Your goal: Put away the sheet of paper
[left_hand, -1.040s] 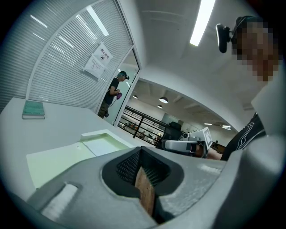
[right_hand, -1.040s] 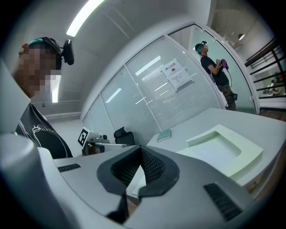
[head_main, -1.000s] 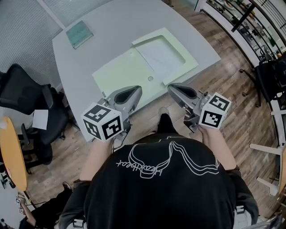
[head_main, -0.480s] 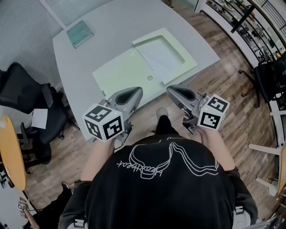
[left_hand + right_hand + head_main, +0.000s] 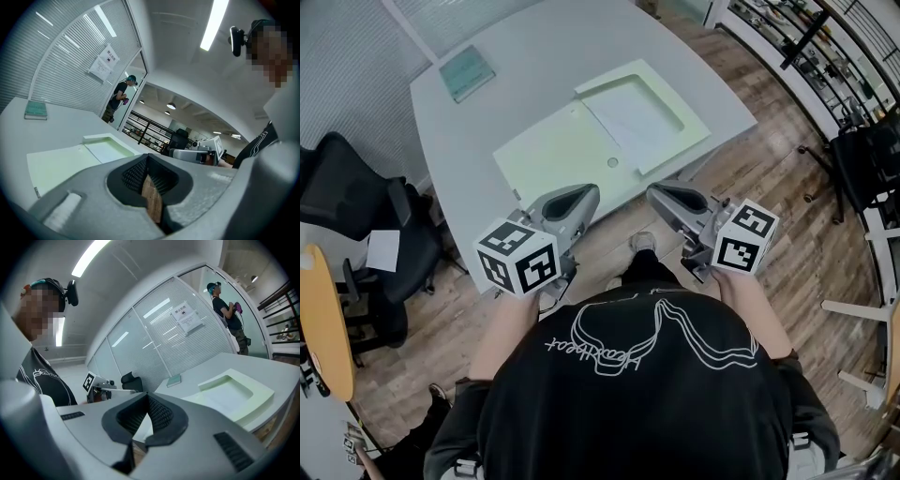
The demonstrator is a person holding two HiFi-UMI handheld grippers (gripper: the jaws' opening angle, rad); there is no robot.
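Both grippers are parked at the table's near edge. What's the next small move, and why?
Probably open the right gripper and ease it forward toward the sheet of paper. Both it and the left gripper are shut and empty, held near the table's near edge. The sheet lies in the pale green tray, which sits nearer the right gripper's side.

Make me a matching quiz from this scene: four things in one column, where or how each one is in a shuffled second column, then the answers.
1. sheet of paper
2. teal book
3. black chair
4. left gripper

A. jaws shut, nothing between them
B. standing left of the table
C. lying in the pale green tray
D. on the table's far left corner

Pairs: 1-C, 2-D, 3-B, 4-A
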